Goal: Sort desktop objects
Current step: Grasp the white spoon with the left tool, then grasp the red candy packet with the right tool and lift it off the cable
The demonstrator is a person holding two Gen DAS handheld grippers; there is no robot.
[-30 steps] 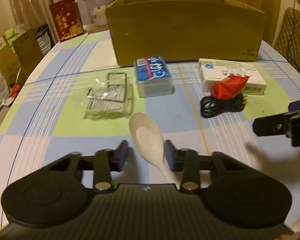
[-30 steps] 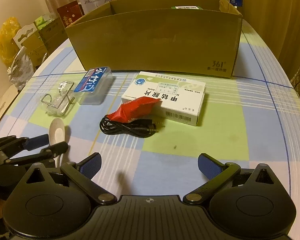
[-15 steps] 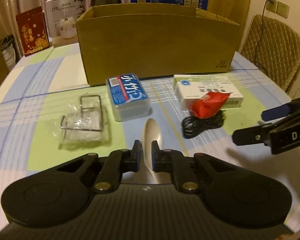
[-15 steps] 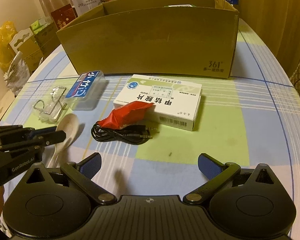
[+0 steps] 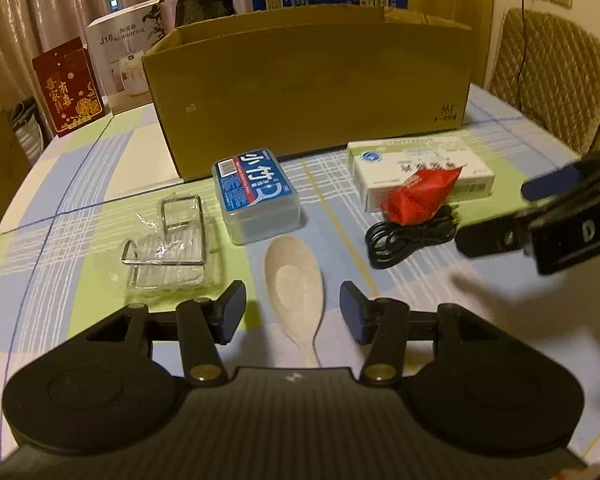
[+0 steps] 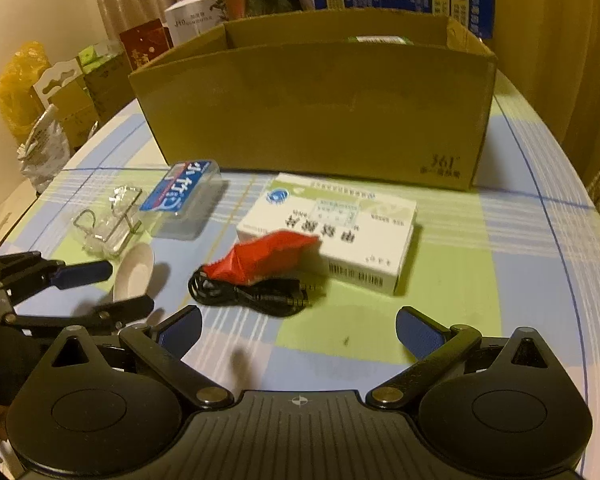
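Observation:
A white spoon (image 5: 296,284) lies on the checked tablecloth between the fingers of my open left gripper (image 5: 292,310), which does not touch it; it also shows in the right wrist view (image 6: 134,270). Behind it are a clear box with a blue label (image 5: 256,196), a wire rack in clear wrap (image 5: 168,236), a white medicine box (image 6: 332,232), a red packet (image 6: 264,256) and a coiled black cable (image 6: 256,292). My right gripper (image 6: 298,328) is open and empty, just in front of the cable.
A large open cardboard box (image 5: 312,92) stands behind the objects. Cartons and a red gift box (image 5: 68,88) stand at the table's back left. A padded chair (image 5: 548,80) is at the right. Bags and boxes sit past the left edge (image 6: 44,120).
My left gripper was shut on the spoon half a second ago and has now opened, leaving the spoon on the table. My right gripper has moved closer to the cable and packet.

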